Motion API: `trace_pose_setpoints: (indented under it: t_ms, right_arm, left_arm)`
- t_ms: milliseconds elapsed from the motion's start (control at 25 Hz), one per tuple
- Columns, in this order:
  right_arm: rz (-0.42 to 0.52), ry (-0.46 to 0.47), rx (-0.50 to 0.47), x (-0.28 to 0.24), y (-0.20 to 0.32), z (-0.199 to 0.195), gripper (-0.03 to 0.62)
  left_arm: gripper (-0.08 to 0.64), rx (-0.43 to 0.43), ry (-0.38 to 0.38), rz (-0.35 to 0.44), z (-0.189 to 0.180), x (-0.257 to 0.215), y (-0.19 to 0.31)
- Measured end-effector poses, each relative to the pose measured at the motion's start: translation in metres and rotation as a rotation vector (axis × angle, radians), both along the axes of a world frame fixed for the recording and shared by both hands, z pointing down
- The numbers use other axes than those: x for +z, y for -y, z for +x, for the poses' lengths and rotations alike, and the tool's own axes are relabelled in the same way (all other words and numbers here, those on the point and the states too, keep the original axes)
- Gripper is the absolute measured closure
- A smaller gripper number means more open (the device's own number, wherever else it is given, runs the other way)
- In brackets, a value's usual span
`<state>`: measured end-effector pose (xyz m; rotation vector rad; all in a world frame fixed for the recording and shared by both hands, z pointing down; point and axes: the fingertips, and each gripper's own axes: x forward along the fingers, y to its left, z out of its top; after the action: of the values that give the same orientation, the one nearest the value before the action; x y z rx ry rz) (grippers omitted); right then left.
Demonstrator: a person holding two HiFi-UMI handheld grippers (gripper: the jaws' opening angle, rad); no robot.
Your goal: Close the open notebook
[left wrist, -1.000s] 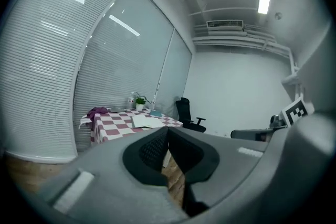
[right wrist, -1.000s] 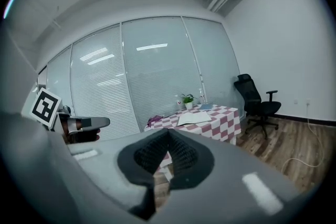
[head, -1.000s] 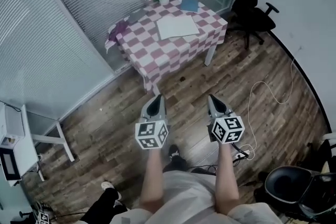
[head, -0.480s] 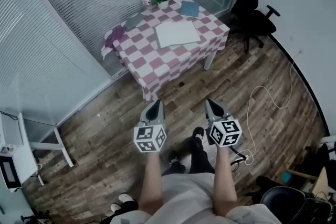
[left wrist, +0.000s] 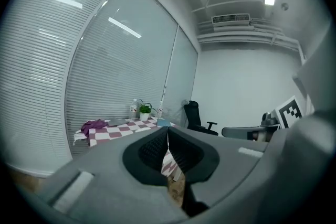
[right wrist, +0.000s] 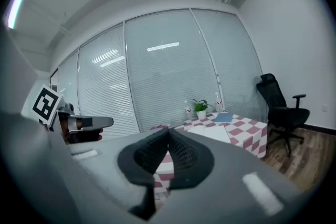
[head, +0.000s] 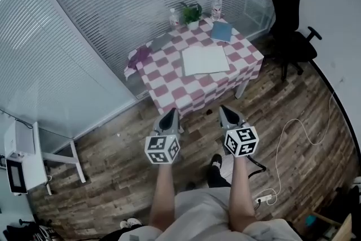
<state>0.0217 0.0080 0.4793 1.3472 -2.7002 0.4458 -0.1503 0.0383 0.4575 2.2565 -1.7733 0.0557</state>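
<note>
White rectangular notebook (head: pixel 205 60) on checked cloth table (head: pixel 164 88), left hand-held gripper (head: pixel 170 113) and right hand-held gripper (head: pixel 224 110) closed, empty

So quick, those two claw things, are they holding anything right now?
Left gripper: closed, holding nothing.
Right gripper: closed, holding nothing.

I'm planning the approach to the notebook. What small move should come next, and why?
Probably a step closer to the table. The open notebook lies flat on it, well beyond both grippers. The left gripper and right gripper are shut and empty, held over the wooden floor, so the notebook looks out of reach from here.
</note>
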Motion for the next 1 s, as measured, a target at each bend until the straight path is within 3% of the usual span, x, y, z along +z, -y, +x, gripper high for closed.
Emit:
trace_pose_setpoints:
  t_ms: [280, 560, 760, 1000]
  right_arm:
    - [0.037, -0.053, -0.031, -0.015, 0.086, 0.027, 0.592]
    - [0.032, -0.071, -0.099, -0.008, 0.126, 0.041, 0.592]
    - [0.019, -0.199, -0.143, 0.017, 0.138, 0.039, 0.592]
    - [-0.002, -0.236, -0.191, 0.043, 0.157, 0.020, 0.592]
  left_arm:
    - [0.551, -0.048, 0.015, 0.016, 0.024, -0.011, 0.074]
    - [0.552, -0.075, 0.024, -0.021, 0.053, 0.002, 0.109]
    - [0.552, -0.114, 0.015, -0.052, 0.045, 0.017, 0.115]
    - [0.552, -0.115, -0.014, -0.093, 0.033, 0.037, 0.134]
